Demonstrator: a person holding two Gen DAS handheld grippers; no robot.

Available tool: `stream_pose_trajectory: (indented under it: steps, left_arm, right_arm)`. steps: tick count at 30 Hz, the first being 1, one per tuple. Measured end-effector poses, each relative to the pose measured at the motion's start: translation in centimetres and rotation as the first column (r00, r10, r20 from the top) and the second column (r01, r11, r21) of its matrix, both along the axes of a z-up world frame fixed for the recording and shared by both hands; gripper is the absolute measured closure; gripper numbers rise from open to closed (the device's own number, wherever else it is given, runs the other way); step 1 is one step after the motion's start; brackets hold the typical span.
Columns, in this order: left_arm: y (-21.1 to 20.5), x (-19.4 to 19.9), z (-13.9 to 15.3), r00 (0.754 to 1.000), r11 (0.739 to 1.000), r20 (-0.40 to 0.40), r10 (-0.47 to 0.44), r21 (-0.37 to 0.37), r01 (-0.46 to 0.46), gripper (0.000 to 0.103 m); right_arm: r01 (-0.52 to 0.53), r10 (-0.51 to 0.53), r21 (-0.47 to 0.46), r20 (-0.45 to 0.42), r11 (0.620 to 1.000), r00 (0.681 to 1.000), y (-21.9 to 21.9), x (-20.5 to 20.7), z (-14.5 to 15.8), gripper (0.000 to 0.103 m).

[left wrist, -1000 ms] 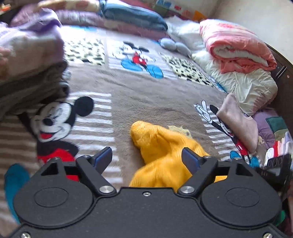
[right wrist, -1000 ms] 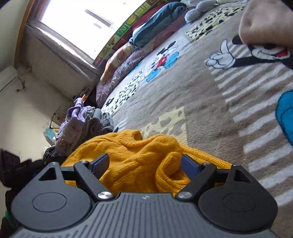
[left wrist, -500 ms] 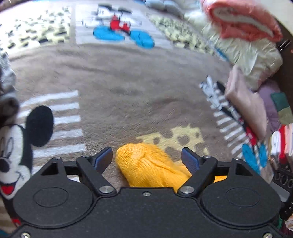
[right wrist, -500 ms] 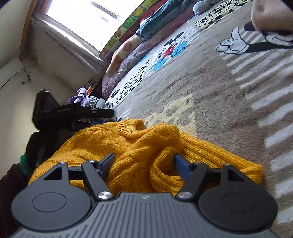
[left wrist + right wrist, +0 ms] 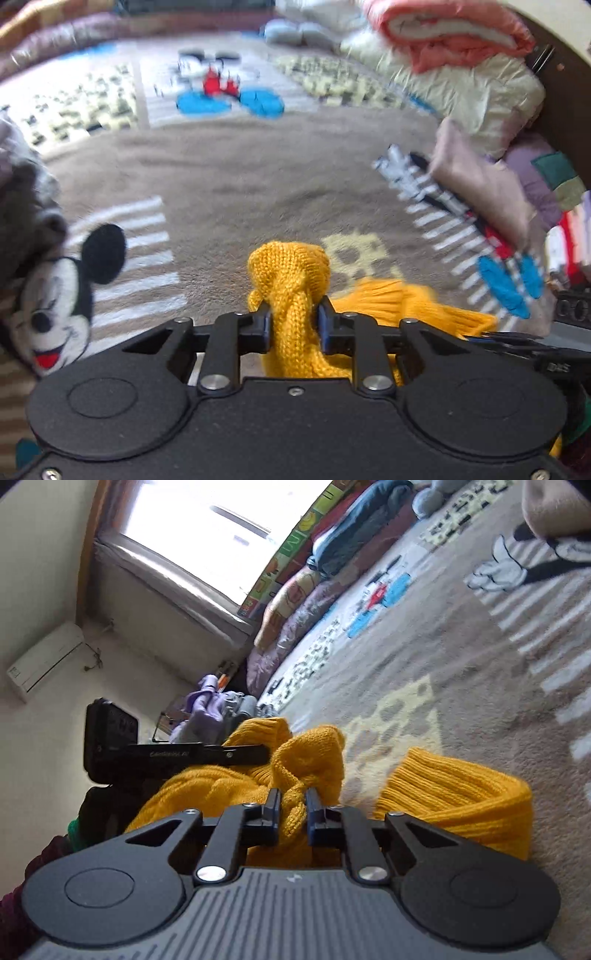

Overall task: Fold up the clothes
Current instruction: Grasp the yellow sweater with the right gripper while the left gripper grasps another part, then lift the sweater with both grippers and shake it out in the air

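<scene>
A yellow knitted sweater [image 5: 288, 273] lies bunched on the brown Mickey Mouse blanket [image 5: 229, 184]. My left gripper [image 5: 293, 325] is shut on a thick fold of it, which bulges out past the fingertips. My right gripper [image 5: 291, 806] is shut on another fold of the sweater [image 5: 310, 753]. A ribbed cuff or hem [image 5: 454, 794] lies to the right of it on the blanket [image 5: 461, 657]. The left gripper's body [image 5: 173, 755] shows in the right wrist view, just left of the sweater.
A pile of grey and purple clothes [image 5: 26, 206] sits at the left. Rolled pink and cream quilts [image 5: 454, 48] and a folded beige garment [image 5: 480, 184] lie at the right. Pillows [image 5: 332, 565] and a window [image 5: 221, 528] are at the bed's far end.
Both grippers have closed on the yellow sweater; they were open around it before. The left view has shifted and is blurred by motion.
</scene>
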State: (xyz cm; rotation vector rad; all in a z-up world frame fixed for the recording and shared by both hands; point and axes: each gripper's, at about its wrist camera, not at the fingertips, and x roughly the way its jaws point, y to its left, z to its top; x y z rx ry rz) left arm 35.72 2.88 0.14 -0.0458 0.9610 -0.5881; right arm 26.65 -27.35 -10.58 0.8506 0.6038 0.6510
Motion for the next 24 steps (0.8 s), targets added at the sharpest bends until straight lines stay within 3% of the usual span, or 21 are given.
stream_pose_trajectory:
  steps: [7,9,17,21,24]
  left_arm:
    - [1.7,-8.9,5.8,0.979,0.998,0.2,0.033,-0.05,-0.023,0.083]
    - [2.1,-12.4,6.1,0.973,0.997,0.227,0.036,-0.075,-0.019,0.083]
    - [3.3,-25.1,2.7,0.959,0.994,0.264,0.101,-0.073,-0.085,0.084]
    - [4.5,-29.3,0.7,0.959,0.992,0.253,0.128,-0.054,-0.118,0.084]
    - [4.9,-30.9,0.5,0.951,0.994,0.289,0.108,-0.016,-0.107,0.081]
  right_arm:
    - [-0.068,0.07,-0.023,0.098,0.997,0.993,1.0,-4.4,3.7,0.091]
    - [-0.103,0.106,-0.038,0.106,0.994,0.989,1.4,-6.4,4.1,0.091]
    - [-0.196,0.211,-0.158,0.084,0.968,0.974,4.3,-14.3,4.5,0.091]
    - [-0.223,0.248,-0.259,0.065,0.94,0.967,5.7,-18.3,4.1,0.091]
    - [-0.215,0.253,-0.331,0.074,0.919,0.965,6.0,-20.5,4.4,0.087]
